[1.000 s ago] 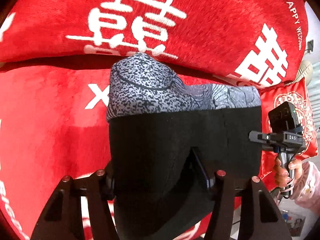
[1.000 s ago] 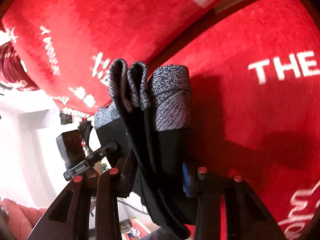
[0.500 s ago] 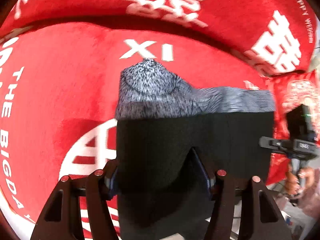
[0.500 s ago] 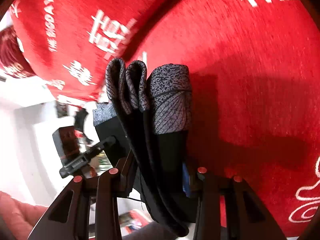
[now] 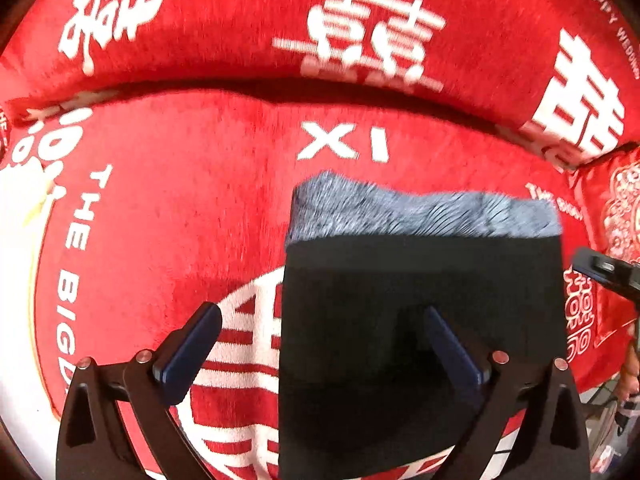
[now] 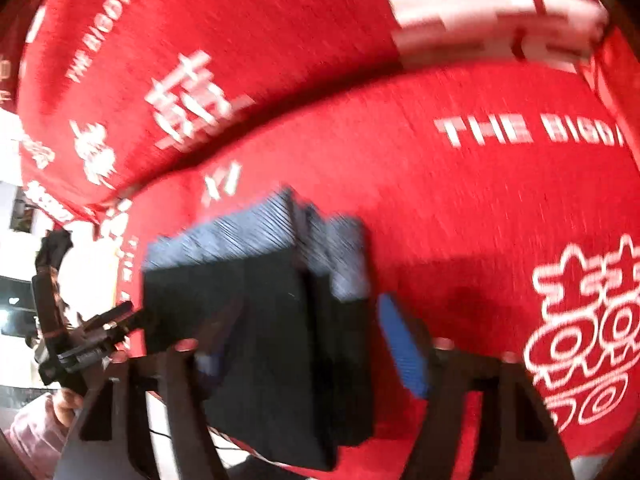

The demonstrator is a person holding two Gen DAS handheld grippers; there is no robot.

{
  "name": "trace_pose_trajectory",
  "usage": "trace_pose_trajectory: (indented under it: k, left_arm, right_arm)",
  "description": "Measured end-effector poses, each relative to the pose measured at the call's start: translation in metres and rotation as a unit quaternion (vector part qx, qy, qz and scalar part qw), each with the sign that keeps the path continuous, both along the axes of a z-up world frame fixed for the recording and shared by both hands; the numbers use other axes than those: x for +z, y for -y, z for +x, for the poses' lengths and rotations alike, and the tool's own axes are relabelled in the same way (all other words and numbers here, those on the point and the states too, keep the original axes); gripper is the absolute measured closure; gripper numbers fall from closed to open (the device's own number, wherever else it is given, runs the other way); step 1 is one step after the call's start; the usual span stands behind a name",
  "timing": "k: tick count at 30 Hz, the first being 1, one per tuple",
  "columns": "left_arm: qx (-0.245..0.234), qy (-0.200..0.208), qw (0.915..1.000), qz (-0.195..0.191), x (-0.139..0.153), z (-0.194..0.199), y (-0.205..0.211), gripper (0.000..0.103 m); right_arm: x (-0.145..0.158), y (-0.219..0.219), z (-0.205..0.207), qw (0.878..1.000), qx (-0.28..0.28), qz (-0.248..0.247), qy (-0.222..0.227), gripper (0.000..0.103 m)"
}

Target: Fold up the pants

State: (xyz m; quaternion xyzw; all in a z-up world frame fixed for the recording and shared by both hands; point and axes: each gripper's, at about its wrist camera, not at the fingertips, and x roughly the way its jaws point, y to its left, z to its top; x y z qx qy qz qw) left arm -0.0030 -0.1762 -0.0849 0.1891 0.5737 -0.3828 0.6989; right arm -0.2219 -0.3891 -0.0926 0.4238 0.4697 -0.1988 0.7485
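We have the folded pants as a compact bundle over the red cushion, toward its front edge, with the grey patterned waistband turned toward the back edge where the cushion meets the backrest.

The left gripper has just been opening. Its jaws now stand spread wide: the left pad is well clear of the cloth, while the right one lies against the black fabric. We judge this a release, the bundle being where it should rest.

The right gripper has also just been opening, by less. In its blurred view the blue pad stands apart from the bundle's edge, so we read no pinch there. Whether the other pad touches the cloth we cannot tell.

The stacked layers, seen edge-on, suggest the folding is nearly done.
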Motion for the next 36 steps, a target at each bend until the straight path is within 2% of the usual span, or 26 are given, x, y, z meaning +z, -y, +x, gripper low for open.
trace_pose_trajectory:
  k: [1,3,6,9,13,16,21,23,24,25,26,27,29,31,33,36]
  left_arm:
    - [-0.002,0.005,1.0000,0.000,0.005,-0.002,0.002,0.001]
    - [-0.009,0.008,0.9999,0.007,0.008,-0.007,0.006,0.001]
    - [-0.018,0.019,0.9996,0.013,0.007,-0.021,0.010,0.001]
    - [-0.016,0.036,0.9987,0.034,-0.012,-0.033,0.015,0.001]
    - [-0.018,0.038,0.9978,0.051,-0.035,-0.043,0.019,0.001]
    - [-0.021,0.036,0.9978,0.051,-0.032,-0.045,0.016,0.001]
    - [-0.041,0.036,0.9972,0.051,-0.010,-0.048,0.007,0.001]
    - [-0.053,0.042,0.9963,0.053,0.002,-0.052,0.003,0.001]
    - [-0.058,0.042,0.9960,0.053,0.007,-0.053,0.001,0.001]
    - [-0.063,0.041,0.9958,0.051,0.014,-0.055,-0.001,0.001]
    - [-0.066,0.041,0.9957,0.051,0.020,-0.057,-0.004,0.001]
    - [-0.068,0.040,0.9955,0.052,0.026,-0.059,-0.006,0.001]
    - [-0.076,0.038,0.9950,0.052,0.039,-0.064,-0.011,0.001]
    - [-0.084,0.045,0.9933,0.065,0.051,-0.071,-0.016,0.001]
    - [-0.087,0.051,0.9923,0.072,0.060,-0.074,-0.022,0.001]
    - [-0.093,0.047,0.9912,0.082,0.075,-0.079,-0.033,0.001]
  right_arm:
    - [-0.001,0.002,0.009,1.000,0.006,0.002,-0.002,0.071]
    - [-0.013,0.006,0.031,0.999,0.020,0.023,-0.021,0.096]
    - [-0.020,0.006,0.037,0.999,0.023,0.017,-0.036,0.096]
    - [-0.032,-0.002,0.033,0.997,0.029,0.010,-0.067,0.096]
    - [-0.037,-0.006,0.030,0.997,0.039,-0.003,-0.072,0.096]
    - [-0.034,-0.014,0.029,0.995,0.043,-0.013,-0.089,0.096]
    - [-0.021,-0.029,0.008,0.991,0.027,-0.010,-0.134,0.094]
    - [-0.016,-0.037,-0.003,0.989,0.015,0.005,-0.147,0.086]
    - [-0.013,-0.042,-0.007,0.988,0.010,0.008,-0.155,0.069]
    - [-0.010,-0.046,-0.010,0.987,0.008,0.009,-0.161,0.044]
    - [-0.005,-0.052,-0.013,0.986,0.007,0.009,-0.167,0.035]
    - [0.000,-0.059,-0.017,0.986,0.005,0.008,-0.169,0.029]
    - [0.011,-0.071,-0.024,0.985,0.006,0.007,-0.170,0.029]
    - [0.018,-0.087,-0.024,0.982,0.017,0.007,-0.186,0.021]
    - [0.026,-0.098,-0.023,0.981,0.020,-0.004,-0.193,0.020]
    - [0.045,-0.115,-0.021,0.982,0.020,-0.026,-0.188,0.014]
